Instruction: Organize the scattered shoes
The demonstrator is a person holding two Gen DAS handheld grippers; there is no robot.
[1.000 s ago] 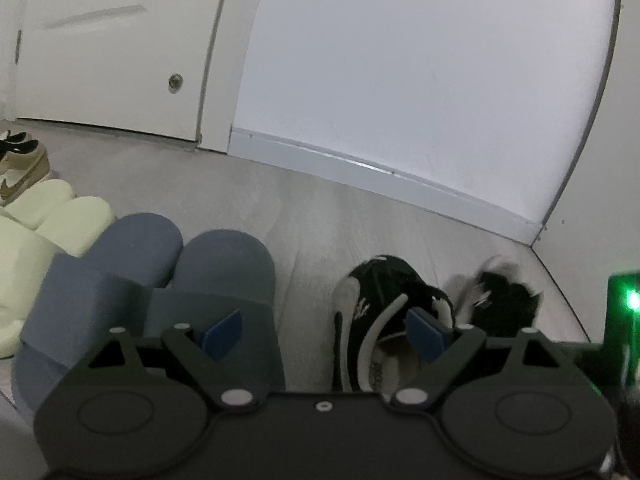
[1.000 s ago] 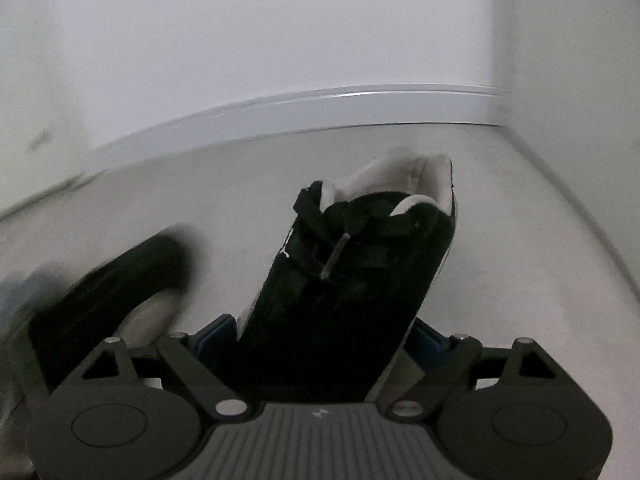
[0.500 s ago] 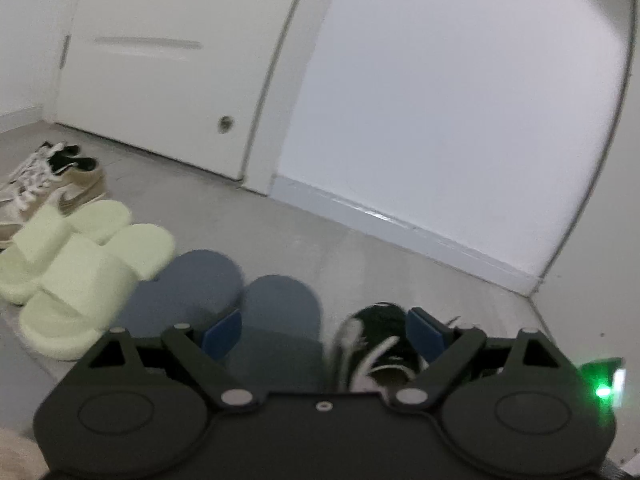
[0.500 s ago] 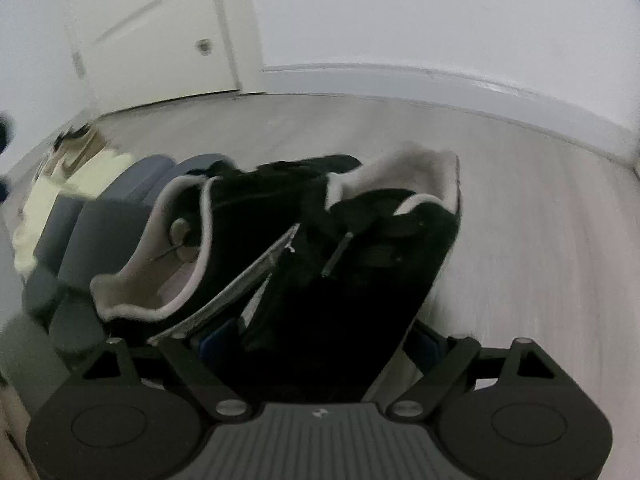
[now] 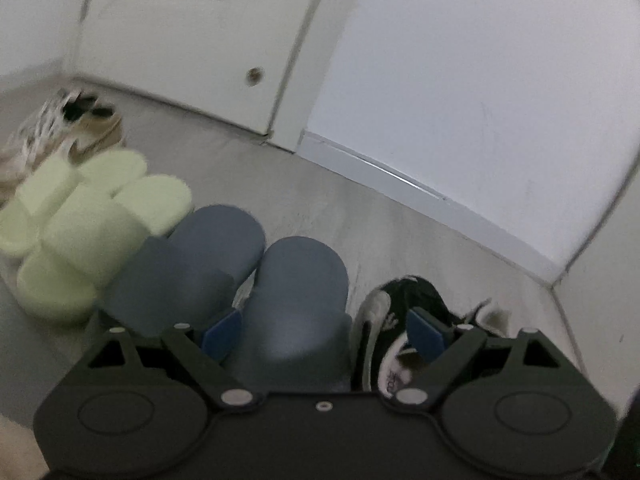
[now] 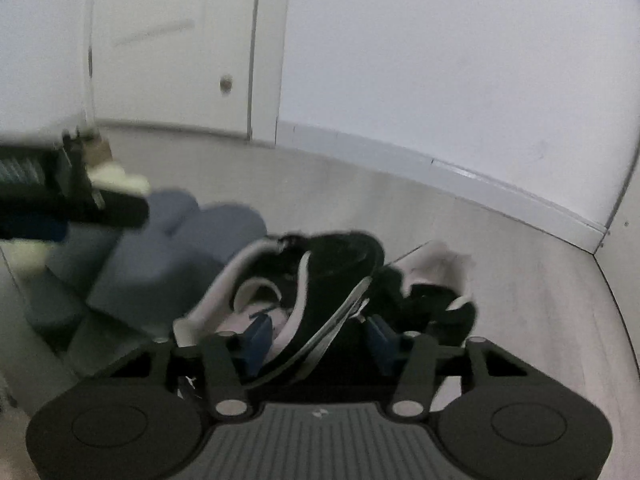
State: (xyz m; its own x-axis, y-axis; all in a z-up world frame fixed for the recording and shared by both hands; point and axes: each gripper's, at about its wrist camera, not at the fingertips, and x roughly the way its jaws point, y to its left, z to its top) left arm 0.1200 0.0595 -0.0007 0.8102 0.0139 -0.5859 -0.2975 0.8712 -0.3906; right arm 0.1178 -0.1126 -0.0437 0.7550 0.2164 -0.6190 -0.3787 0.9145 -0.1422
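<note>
A row of shoes lies on the grey floor. In the left wrist view my left gripper (image 5: 324, 330) hangs open above the right blue slipper (image 5: 300, 292), holding nothing. A black sneaker (image 5: 400, 300) lies just right of that slipper, its partner (image 5: 488, 316) beyond. In the right wrist view my right gripper (image 6: 318, 338) is closing. Its left pad sits inside the near black sneaker (image 6: 328, 264) and its right pad outside, so the shoe's side wall is between them. The second black sneaker (image 6: 436, 292) lies to the right. My left gripper (image 6: 80, 204) shows blurred at the left.
Light green slippers (image 5: 92, 220) and tan-and-white sneakers (image 5: 76, 132) continue the row leftwards. The blue slippers (image 6: 176, 256) adjoin the black pair. A white door (image 5: 192, 48) and baseboard (image 5: 420, 188) stand behind; a wall corner (image 5: 560, 280) closes the right side.
My right gripper swung left off the sneaker it carried, now set beside its partner, and its jaws narrowed around the other sneaker's side. My left gripper pulled back, bringing more shoes into view.
</note>
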